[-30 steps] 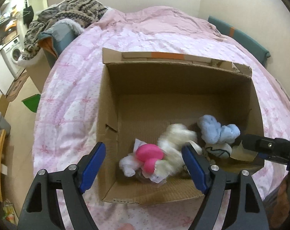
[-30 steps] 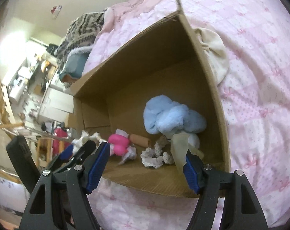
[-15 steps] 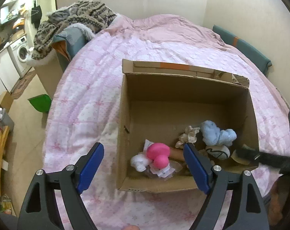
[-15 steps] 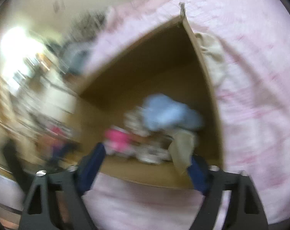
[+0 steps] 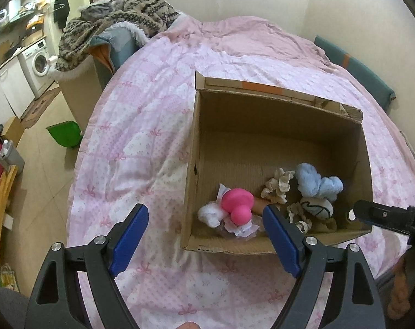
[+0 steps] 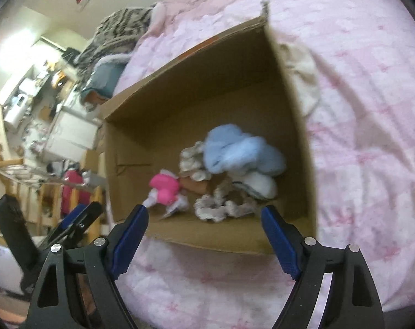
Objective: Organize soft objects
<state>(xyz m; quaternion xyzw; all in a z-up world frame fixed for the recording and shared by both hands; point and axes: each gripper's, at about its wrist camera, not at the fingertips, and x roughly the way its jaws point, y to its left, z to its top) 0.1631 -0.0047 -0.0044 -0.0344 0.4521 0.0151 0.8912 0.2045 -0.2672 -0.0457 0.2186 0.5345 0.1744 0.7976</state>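
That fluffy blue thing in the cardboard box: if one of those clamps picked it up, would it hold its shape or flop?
The fluffy blue thing looks plush and lumpy, so it would probably squash between the pads and sag at its ends. It seems light for its bulk. Its fuzzy surface should grip rather than slip, and it is unlikely to roll.

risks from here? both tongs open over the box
1. A cream cloth lies outside the cardboard box, against its outer wall, visible only from the right wrist, so it could be missed.
2. The soft items crowd one end: reaching for the blue plush may snag a scrunchie.
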